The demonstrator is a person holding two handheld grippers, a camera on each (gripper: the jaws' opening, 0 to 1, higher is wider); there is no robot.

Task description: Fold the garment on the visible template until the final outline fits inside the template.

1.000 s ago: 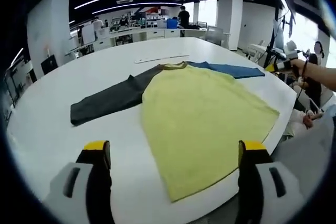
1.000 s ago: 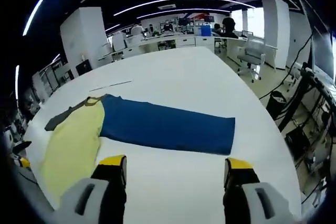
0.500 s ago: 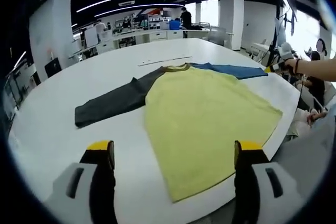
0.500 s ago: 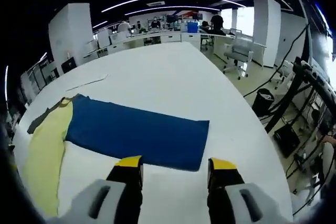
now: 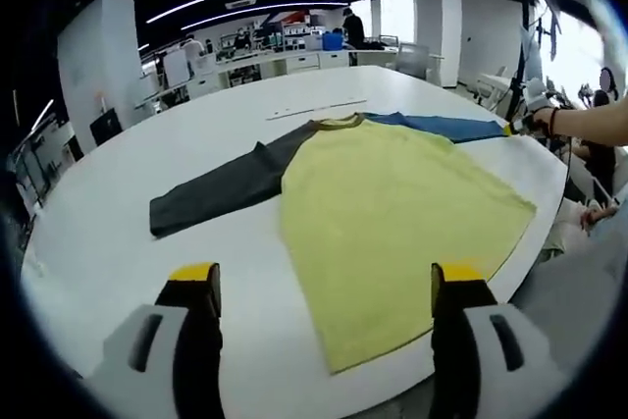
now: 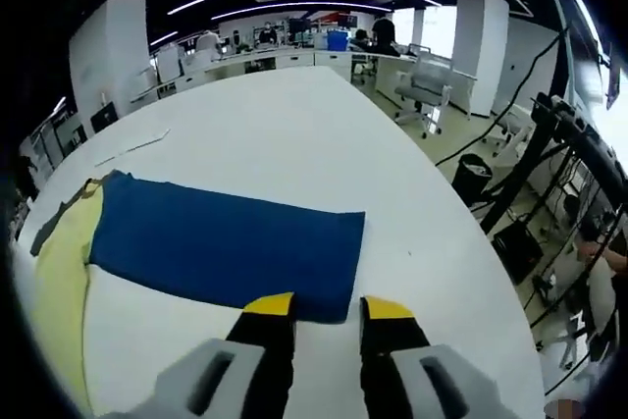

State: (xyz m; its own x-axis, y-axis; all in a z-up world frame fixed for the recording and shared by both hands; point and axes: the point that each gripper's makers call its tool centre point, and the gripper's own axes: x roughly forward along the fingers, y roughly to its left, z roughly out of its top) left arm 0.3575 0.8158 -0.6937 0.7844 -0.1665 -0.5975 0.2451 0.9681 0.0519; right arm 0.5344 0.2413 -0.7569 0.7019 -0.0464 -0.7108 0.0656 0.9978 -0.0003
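Note:
A long-sleeved shirt lies flat on the white table (image 5: pixel 98 233). Its yellow body (image 5: pixel 392 208) is in the middle of the left gripper view, with a dark grey sleeve (image 5: pixel 221 188) stretched left and a blue sleeve (image 5: pixel 446 127) stretched right. My left gripper (image 5: pixel 326 282) hangs open over the near hem, holding nothing. In the right gripper view the blue sleeve (image 6: pixel 221 242) lies straight, and the yellow body (image 6: pixel 54 282) shows at the left. My right gripper (image 6: pixel 329 309) sits at the cuff's near corner, jaws narrowed but still apart. From the left gripper view, the right gripper (image 5: pixel 530 121) shows at the cuff, held by a person's arm.
A thin pale strip (image 5: pixel 316 107) lies on the table beyond the collar. The table's rounded edge (image 6: pixel 471 272) runs close to the cuff, with cables, a black stand (image 6: pixel 510 193) and office chairs (image 6: pixel 427 90) beyond. Desks and people fill the far room.
My right gripper has moved in to the blue sleeve's cuff and its jaws have narrowed a great deal. The left gripper has barely shifted and stays open.

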